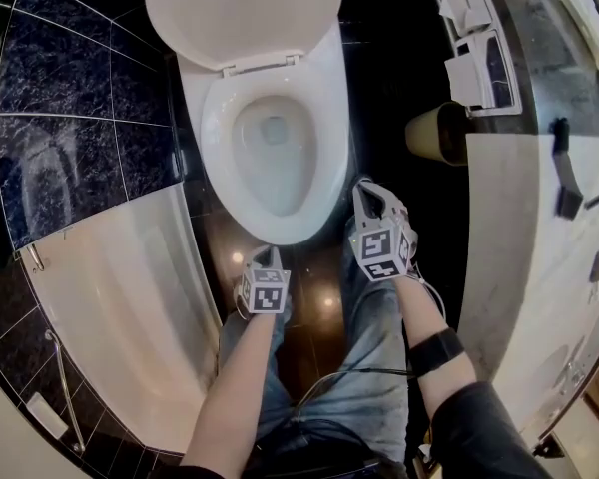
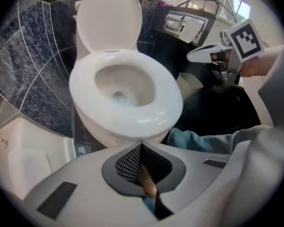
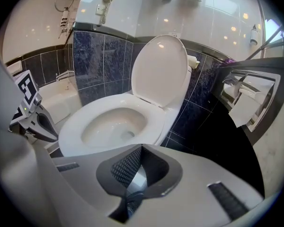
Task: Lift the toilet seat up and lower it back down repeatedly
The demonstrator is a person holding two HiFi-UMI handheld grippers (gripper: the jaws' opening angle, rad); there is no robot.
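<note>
Left claw (image 1: 263, 259) and right claw (image 1: 365, 192) both closed, empty; toilet seat (image 1: 213, 143) down. I fear they'll skate off its glossy edge, seat slamming.

From the head, looks steeply down onto the toilet (image 1: 270, 158). In both gripper views, sits low and close before its front, facing the raised lid (image 2: 109, 18). Shares the toilet throughout.
</note>
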